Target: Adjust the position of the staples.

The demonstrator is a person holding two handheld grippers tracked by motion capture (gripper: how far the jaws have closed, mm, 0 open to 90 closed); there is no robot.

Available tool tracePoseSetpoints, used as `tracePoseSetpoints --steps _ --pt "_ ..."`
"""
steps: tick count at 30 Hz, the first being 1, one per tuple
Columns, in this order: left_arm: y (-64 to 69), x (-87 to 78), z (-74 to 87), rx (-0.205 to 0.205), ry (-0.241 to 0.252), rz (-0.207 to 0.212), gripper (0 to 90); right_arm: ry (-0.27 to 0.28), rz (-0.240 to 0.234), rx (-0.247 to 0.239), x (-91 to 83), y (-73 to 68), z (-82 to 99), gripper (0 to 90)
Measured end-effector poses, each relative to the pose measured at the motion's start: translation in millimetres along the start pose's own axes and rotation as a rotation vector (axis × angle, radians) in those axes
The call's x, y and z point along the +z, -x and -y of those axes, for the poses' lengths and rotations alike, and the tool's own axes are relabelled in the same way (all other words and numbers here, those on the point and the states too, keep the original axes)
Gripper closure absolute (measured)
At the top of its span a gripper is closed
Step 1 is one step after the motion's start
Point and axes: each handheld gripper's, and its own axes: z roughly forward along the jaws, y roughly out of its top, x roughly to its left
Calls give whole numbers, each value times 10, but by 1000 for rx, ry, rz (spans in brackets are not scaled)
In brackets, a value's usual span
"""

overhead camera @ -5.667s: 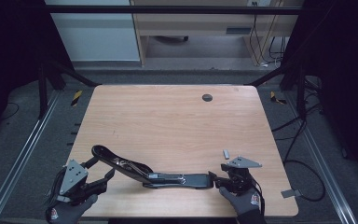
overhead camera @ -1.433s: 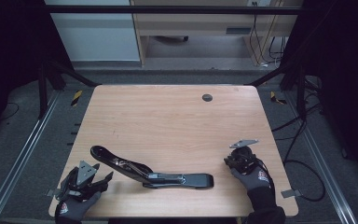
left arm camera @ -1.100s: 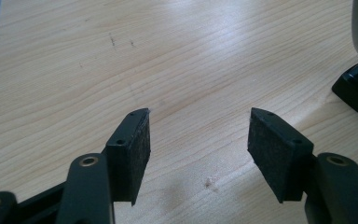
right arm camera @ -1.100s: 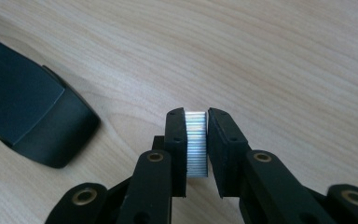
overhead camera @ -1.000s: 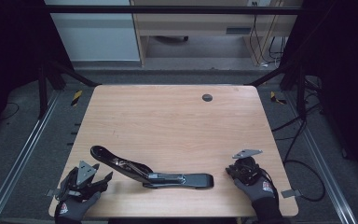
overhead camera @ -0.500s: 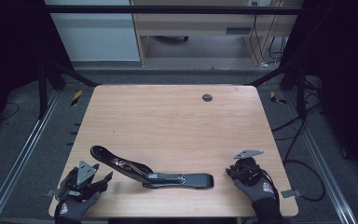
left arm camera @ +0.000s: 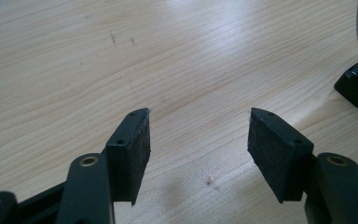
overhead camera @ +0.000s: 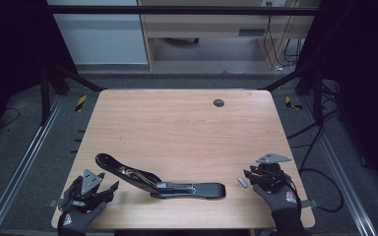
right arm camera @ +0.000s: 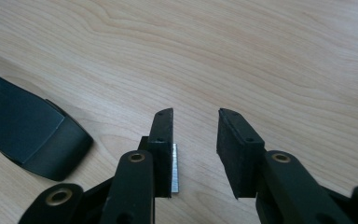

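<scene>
The strip of staples (overhead camera: 243, 181) lies flat on the desk (overhead camera: 177, 128), just right of the open black stapler (overhead camera: 160, 179) and close to its front end. The right gripper (right arm camera: 195, 154) hovers over the strip, its jaws having just been opening; in the right gripper view the strip (right arm camera: 175, 169) shows beside the left pad, released. Left of the stapler, the left gripper (left arm camera: 198, 154) stands open and empty above bare wood
</scene>
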Motion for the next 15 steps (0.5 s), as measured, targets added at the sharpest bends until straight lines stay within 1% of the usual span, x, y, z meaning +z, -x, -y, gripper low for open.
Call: tracePoseSetpoints --steps 1,2,4,5,6,8,9,11,13,14,15 --pt "0 0 0 0 0 0 390 1 5 -6 -9 7 -2 674" --pt "-1 0 0 0 0 0 390 2 1 -3 -18 10 -4 692" --pt "-3 0 0 2 -1 -1 391 -22 -35 4 -11 30 -6 713" --pt "-2 0 0 1 -1 -1 390 -32 -41 -7 1 34 6 724" --pt "-1 0 0 0 -1 0 390 -39 -37 1 10 25 14 736" --pt "-1 -2 0 0 0 0 390 -63 -48 7 51 25 35 748" --pt "-1 -2 0 0 -1 0 391 -66 -39 4 58 21 40 754" --pt "-2 -1 0 1 -1 -1 391 -74 -38 5 67 6 44 751" --pt "-2 -1 0 1 -1 -1 391 -62 -11 1 61 -19 47 734" --pt "0 -1 0 0 -1 0 391 -52 -2 -12 58 -19 48 736" --pt "0 -1 0 -1 -1 -1 391 -46 -1 -11 45 -23 42 737"
